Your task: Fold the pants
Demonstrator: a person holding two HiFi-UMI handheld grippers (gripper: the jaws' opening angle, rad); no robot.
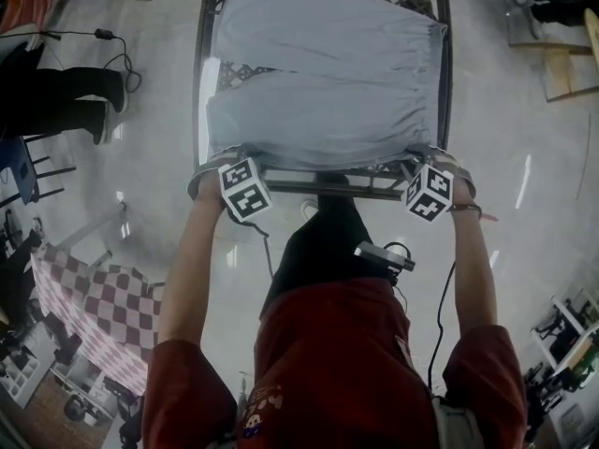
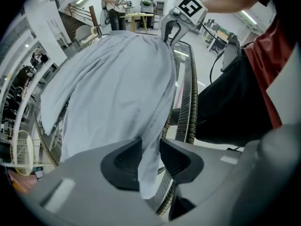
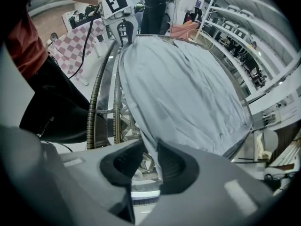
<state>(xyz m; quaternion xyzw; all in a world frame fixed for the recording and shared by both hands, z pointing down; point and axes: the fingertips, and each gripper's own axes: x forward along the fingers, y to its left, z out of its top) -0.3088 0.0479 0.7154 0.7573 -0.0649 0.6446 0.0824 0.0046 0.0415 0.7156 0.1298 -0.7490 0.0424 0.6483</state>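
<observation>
Light grey pants point(image 1: 318, 73) lie spread flat over a metal-framed table point(image 1: 200, 82), both legs running left to right. My left gripper point(image 1: 221, 164) points down at the near left corner of the pants. In the left gripper view the left gripper point(image 2: 150, 150) is shut on the hanging near edge of the pants point(image 2: 113, 84). My right gripper point(image 1: 432, 164) stands at the near right corner. In the right gripper view the right gripper point(image 3: 149, 155) is pinching the edge of the pants point(image 3: 183, 88). Each gripper view shows the other gripper: right gripper point(image 2: 171, 31), left gripper point(image 3: 123, 32).
The table's dark rim and lattice frame point(image 3: 101, 102) run just below the held edge. A person's dark legs point(image 1: 65, 101) stand at the far left. A checkered cloth point(image 1: 103, 307) lies on the floor at the lower left, and a wooden chair point(image 1: 562, 59) is at the upper right.
</observation>
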